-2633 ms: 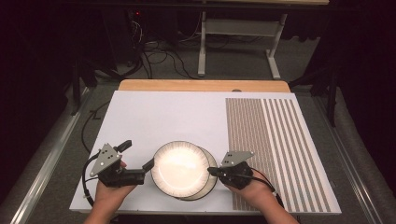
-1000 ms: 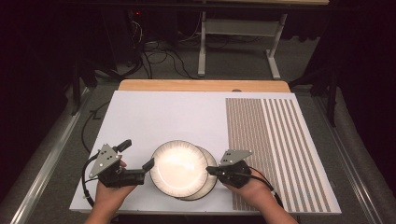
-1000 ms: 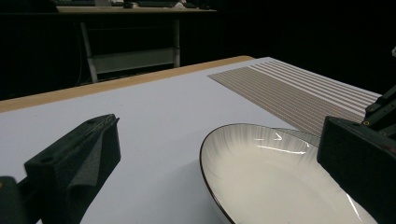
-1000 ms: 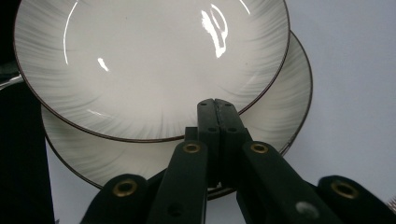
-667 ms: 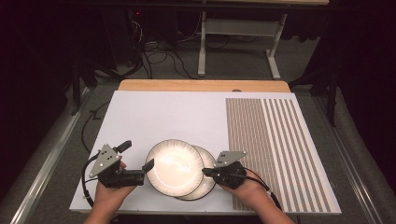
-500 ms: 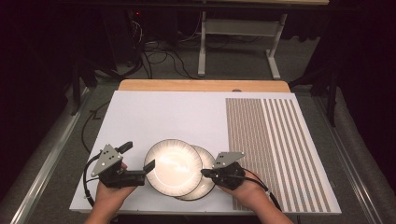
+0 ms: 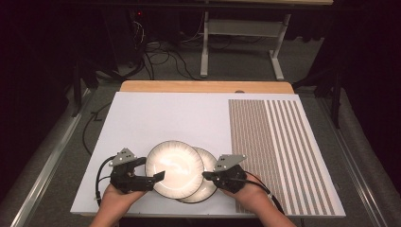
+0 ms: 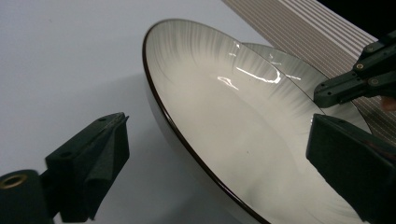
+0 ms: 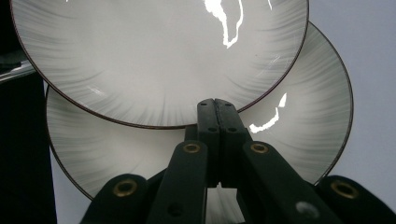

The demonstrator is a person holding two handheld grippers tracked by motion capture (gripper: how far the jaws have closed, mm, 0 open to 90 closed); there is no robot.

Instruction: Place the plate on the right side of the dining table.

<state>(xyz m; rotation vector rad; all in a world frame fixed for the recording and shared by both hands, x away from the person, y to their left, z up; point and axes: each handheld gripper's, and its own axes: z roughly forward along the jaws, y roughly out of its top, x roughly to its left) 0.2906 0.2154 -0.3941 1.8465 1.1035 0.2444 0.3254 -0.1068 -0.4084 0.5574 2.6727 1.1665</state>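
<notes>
High view: two white plates near the table's (image 7: 156, 118) 6 o'clock edge; upper plate (image 7: 174, 169) overlaps lower plate (image 7: 208, 187), shifted toward 10 o'clock. Left gripper (image 7: 158, 176) at the upper plate's 8 o'clock, right gripper (image 7: 206, 176) at 3 o'clock.

Left gripper view: jaws wide, straddling the upper plate's (image 8: 233, 121) dark rim.

Right gripper view: jaws pressed together, tips at the upper plate's (image 9: 154, 56) 6 o'clock rim, over the lower plate (image 9: 299, 116).
</notes>
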